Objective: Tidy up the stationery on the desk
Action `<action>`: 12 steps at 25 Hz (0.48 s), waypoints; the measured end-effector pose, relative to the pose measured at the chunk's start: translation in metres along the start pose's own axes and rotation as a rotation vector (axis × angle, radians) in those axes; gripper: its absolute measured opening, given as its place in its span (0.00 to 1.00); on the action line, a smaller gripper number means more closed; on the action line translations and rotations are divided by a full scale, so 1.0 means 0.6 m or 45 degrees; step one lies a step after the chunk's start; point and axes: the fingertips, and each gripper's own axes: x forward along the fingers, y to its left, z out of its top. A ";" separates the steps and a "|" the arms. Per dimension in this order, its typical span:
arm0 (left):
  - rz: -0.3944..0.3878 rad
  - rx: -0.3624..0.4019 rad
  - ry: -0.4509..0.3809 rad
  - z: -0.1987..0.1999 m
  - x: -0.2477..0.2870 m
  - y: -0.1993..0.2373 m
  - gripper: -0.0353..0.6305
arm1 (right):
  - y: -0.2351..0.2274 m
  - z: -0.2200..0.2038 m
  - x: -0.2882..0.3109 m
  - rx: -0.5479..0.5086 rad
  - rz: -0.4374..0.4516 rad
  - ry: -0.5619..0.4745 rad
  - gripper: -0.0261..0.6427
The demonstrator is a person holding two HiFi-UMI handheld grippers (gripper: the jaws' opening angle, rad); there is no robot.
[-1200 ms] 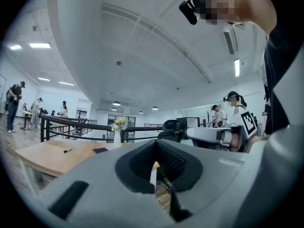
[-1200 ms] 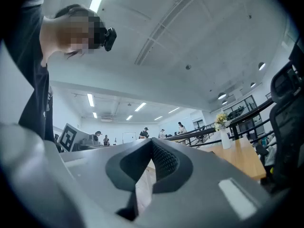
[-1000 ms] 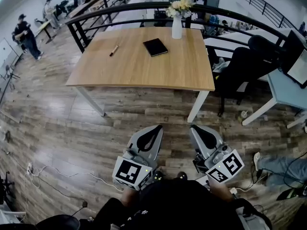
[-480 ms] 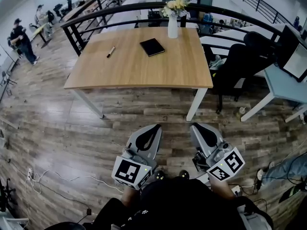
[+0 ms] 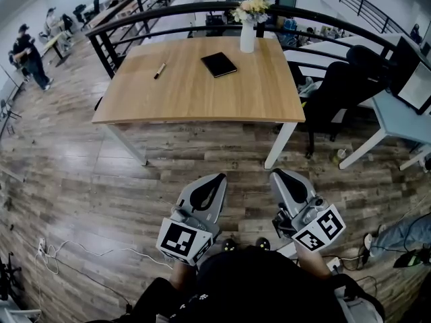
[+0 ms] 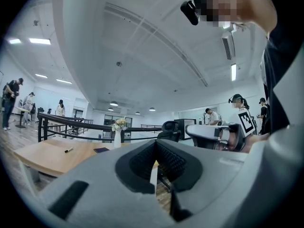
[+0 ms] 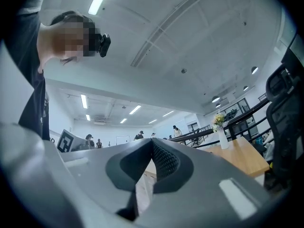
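**A:** Where is the stationery?

**B:** It's all on the wooden surface (image 5: 195, 99). A black notebook (image 5: 219, 64) lies closed towards the far edge. A pen (image 5: 159, 70) lies to its left, well apart from it. A white vase (image 5: 248, 38) with flowers stands at the far edge, near the notebook's right.

**A:** And the two tools?

**B:** Both are well short of the surface, held side by side over the plank floor (image 5: 101, 180), close to the person's body and pointing towards the surface. The left tool (image 5: 220, 178) is clenched, its jaws pressed together with nothing between them. The right tool (image 5: 277, 174) is the same, tips together and empty.

**A:** So nothing has been picked up?

**B:** No. The notebook and pen lie untouched, far from either tool.

**A:** What's around the surface?

**B:** A black chair (image 5: 337, 89) stands at its right side, and a dark railing (image 5: 175, 11) curves behind it.
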 end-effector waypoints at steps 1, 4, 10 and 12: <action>-0.002 0.001 -0.001 -0.002 -0.004 0.006 0.04 | 0.003 -0.003 0.005 0.000 -0.002 -0.001 0.04; -0.005 0.002 -0.008 -0.005 -0.013 0.021 0.04 | 0.010 -0.011 0.019 -0.008 -0.009 -0.003 0.04; 0.005 -0.012 -0.022 -0.008 -0.025 0.049 0.04 | 0.018 -0.024 0.041 -0.011 -0.011 0.009 0.04; 0.007 -0.021 -0.018 -0.010 -0.026 0.056 0.04 | 0.018 -0.027 0.048 -0.005 -0.015 0.016 0.04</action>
